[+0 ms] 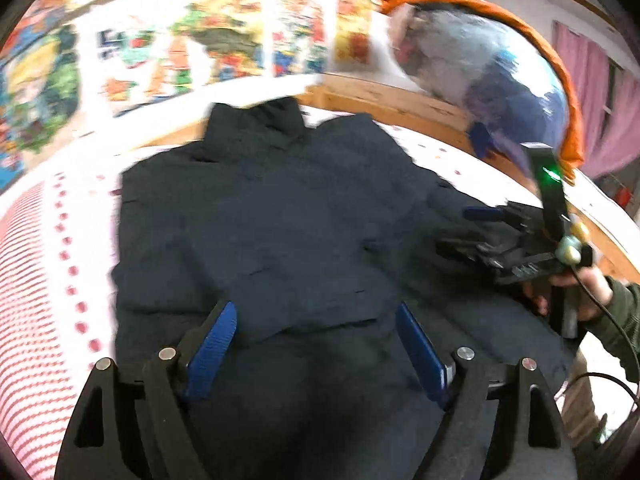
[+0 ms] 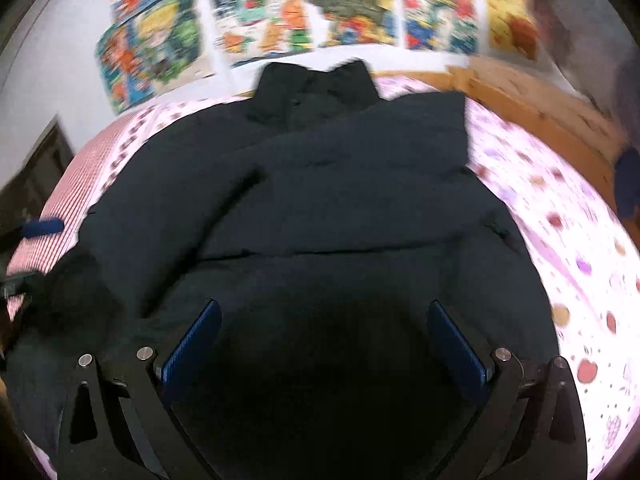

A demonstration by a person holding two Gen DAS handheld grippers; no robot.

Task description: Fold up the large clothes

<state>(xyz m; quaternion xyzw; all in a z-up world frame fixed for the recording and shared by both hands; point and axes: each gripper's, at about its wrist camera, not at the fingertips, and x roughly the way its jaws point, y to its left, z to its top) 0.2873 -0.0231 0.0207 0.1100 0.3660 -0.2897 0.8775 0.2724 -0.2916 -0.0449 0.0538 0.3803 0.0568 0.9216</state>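
A dark jacket (image 1: 260, 216) lies spread over the middle of the bed (image 1: 52, 264), collar toward the far edge where a wooden rail (image 1: 384, 100) runs below a wall of bright posters (image 1: 224, 40). A sleeve is folded across the chest (the fold line shows best from the right wrist). Bare sheet is free on both long sides: a red-striped band along the left edge, a pink spotted stretch along the right edge, wider toward the near right corner.

The left gripper (image 1: 316, 344) hangs over the jacket's lower part with its blue pads spread wide and nothing between them; the cloth lies below, not pinched. The right gripper (image 2: 324, 348) is likewise released, pads wide apart over the dark hem.

Only the left wrist view shows the right gripper from outside, held low by a hand (image 1: 592, 288) in a green sleeve at the jacket's right edge, and a heap of blue and orange bedding (image 1: 500, 68) at the far right corner. Only the right wrist view shows the spotted sheet (image 2: 560, 216) fully, and one blue pad (image 2: 42, 227) of the left gripper at the left edge.
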